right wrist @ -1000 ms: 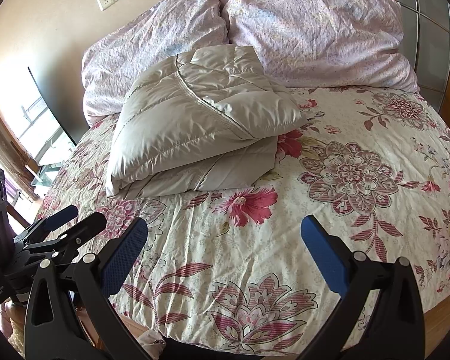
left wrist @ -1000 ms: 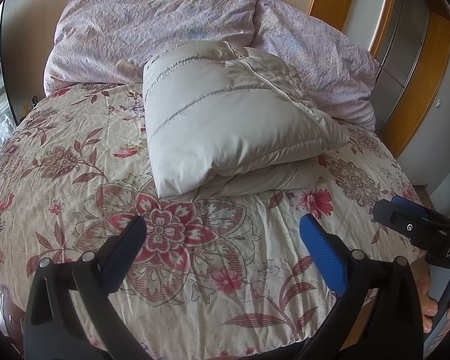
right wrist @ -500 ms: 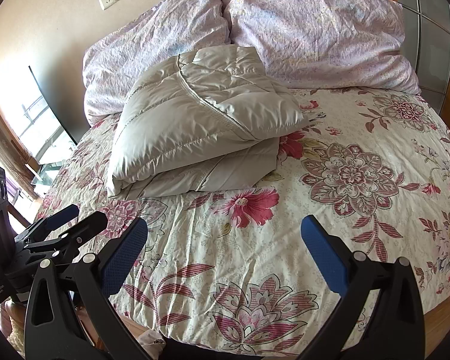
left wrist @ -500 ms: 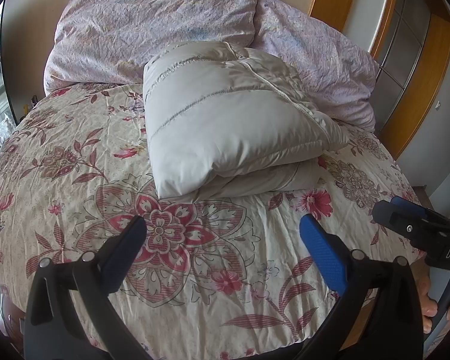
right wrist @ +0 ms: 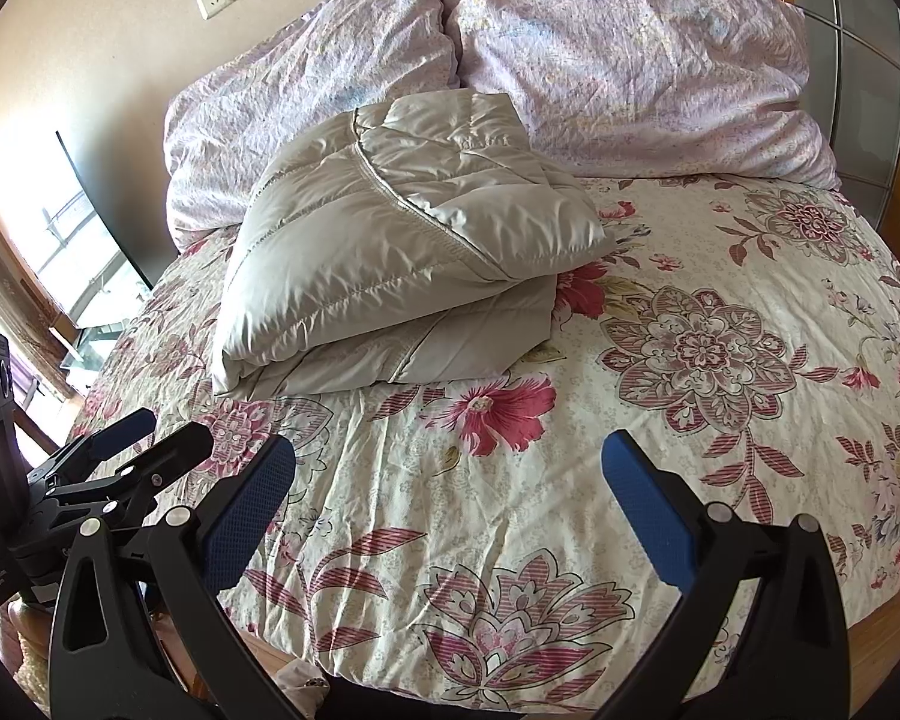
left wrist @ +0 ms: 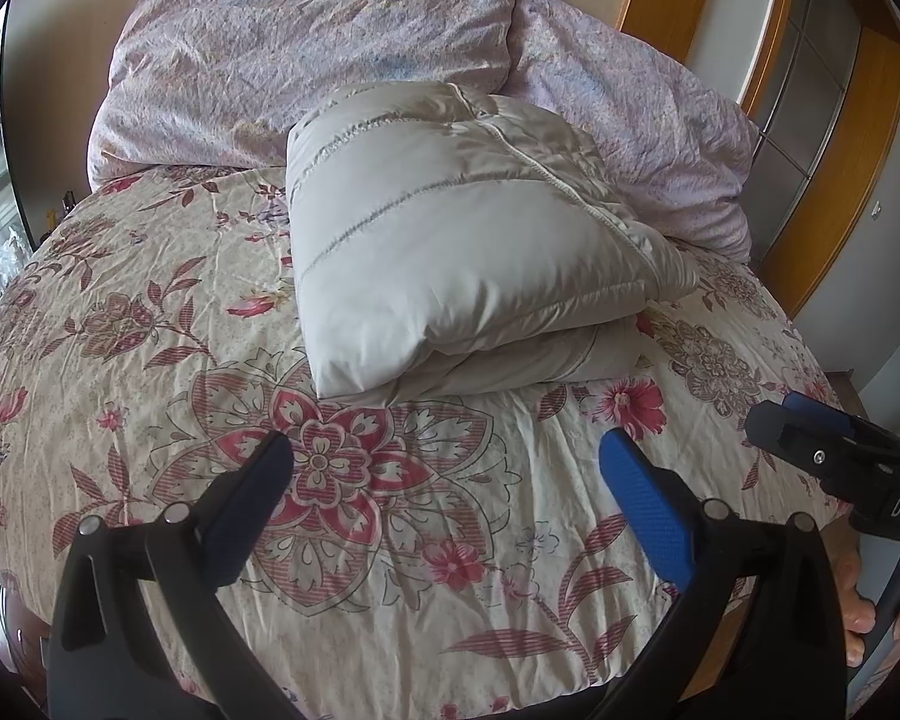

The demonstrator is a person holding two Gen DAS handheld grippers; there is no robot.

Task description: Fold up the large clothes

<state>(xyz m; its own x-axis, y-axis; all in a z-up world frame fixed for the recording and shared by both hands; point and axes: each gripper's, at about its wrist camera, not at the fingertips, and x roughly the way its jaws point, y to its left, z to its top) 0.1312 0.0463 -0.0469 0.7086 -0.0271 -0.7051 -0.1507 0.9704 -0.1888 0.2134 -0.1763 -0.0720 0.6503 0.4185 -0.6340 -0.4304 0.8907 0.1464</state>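
Observation:
A beige quilted down jacket (left wrist: 450, 240) lies folded into a thick bundle in the middle of the flowered bedspread (left wrist: 150, 348), its far edge against the pillows. My left gripper (left wrist: 444, 492) stands open above the near part of the bed, well short of the jacket, with nothing between its blue pads. The right wrist view shows the same jacket (right wrist: 402, 246) at upper left. The right gripper (right wrist: 450, 498) is open too and holds nothing. Each gripper appears in the other's view: the right gripper (left wrist: 822, 450) at the right edge, the left gripper (right wrist: 126, 450) at lower left.
Two lilac pillows (right wrist: 618, 60) lean on the wall at the head of the bed. A wooden door frame (left wrist: 858, 138) stands right of the bed, a window (right wrist: 72, 240) to its left. A hand (left wrist: 858, 606) grips the right tool's handle.
Both cameras have shifted only slightly; the jacket lies as before and both grippers stay open.

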